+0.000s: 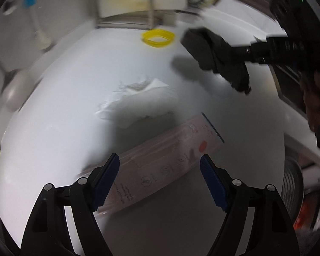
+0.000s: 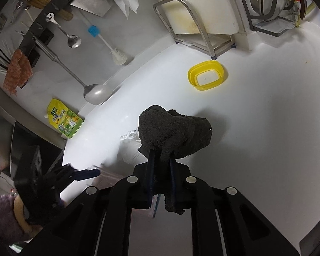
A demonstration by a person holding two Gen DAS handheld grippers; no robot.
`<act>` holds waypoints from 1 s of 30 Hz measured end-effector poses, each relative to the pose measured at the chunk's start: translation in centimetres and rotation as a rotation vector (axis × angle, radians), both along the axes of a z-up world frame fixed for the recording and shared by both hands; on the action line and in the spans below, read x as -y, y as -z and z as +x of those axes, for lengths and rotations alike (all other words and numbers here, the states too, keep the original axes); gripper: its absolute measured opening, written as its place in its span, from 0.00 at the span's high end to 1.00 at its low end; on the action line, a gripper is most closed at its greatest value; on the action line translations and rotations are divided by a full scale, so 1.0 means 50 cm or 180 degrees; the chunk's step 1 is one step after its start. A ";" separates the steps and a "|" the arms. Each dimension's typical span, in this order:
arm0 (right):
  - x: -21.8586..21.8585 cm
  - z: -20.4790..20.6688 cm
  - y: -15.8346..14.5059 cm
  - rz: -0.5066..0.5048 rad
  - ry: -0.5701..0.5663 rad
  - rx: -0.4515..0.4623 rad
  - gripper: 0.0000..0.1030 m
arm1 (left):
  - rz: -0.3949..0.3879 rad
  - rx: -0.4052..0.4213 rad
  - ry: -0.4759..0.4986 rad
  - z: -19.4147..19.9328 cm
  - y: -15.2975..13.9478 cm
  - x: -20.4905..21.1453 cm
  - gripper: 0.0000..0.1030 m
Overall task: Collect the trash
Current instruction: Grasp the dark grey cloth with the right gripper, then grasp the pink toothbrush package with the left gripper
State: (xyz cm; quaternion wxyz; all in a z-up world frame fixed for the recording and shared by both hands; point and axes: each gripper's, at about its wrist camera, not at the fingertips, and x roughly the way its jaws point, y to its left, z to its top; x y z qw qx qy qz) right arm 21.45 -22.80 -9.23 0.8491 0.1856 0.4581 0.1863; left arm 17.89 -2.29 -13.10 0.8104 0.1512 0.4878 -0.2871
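Two bits of trash, a pink wrapper (image 1: 160,168) and a crumpled tissue (image 1: 138,102), lie on the white surface (image 1: 53,128), not picked up; the left gripper (image 1: 160,183) hangs released over the wrapper, while the right gripper (image 2: 161,166) is clenched on a dark cloth (image 2: 172,130).

The left gripper (image 1: 160,181) hangs wide apart over a pink box (image 1: 160,168) on the white counter (image 1: 53,117); crumpled tissue (image 1: 138,98) lies beyond, a yellow lid (image 1: 157,37) farther back.
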 end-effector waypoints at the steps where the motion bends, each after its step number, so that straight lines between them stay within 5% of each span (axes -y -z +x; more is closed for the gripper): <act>1: 0.002 -0.002 -0.002 0.0004 0.0002 0.0000 0.89 | 0.0007 -0.0031 0.0054 0.004 0.003 0.001 0.26; 17: 0.016 -0.040 -0.024 0.0045 0.0121 0.0003 0.89 | 0.0400 -0.0125 0.1263 0.030 0.028 0.008 0.18; 25: 0.030 -0.055 -0.021 0.0072 0.0206 -0.0025 0.89 | 0.0366 -0.0146 0.1331 0.034 0.045 0.009 0.28; 28: 0.032 -0.059 -0.020 0.0067 0.0224 -0.0035 0.89 | 0.0325 -0.0177 0.1315 0.033 0.039 0.012 0.46; 30: 0.030 -0.060 -0.022 0.0065 0.0220 -0.0025 0.89 | 0.0244 -0.0289 0.1233 0.043 0.034 0.012 0.49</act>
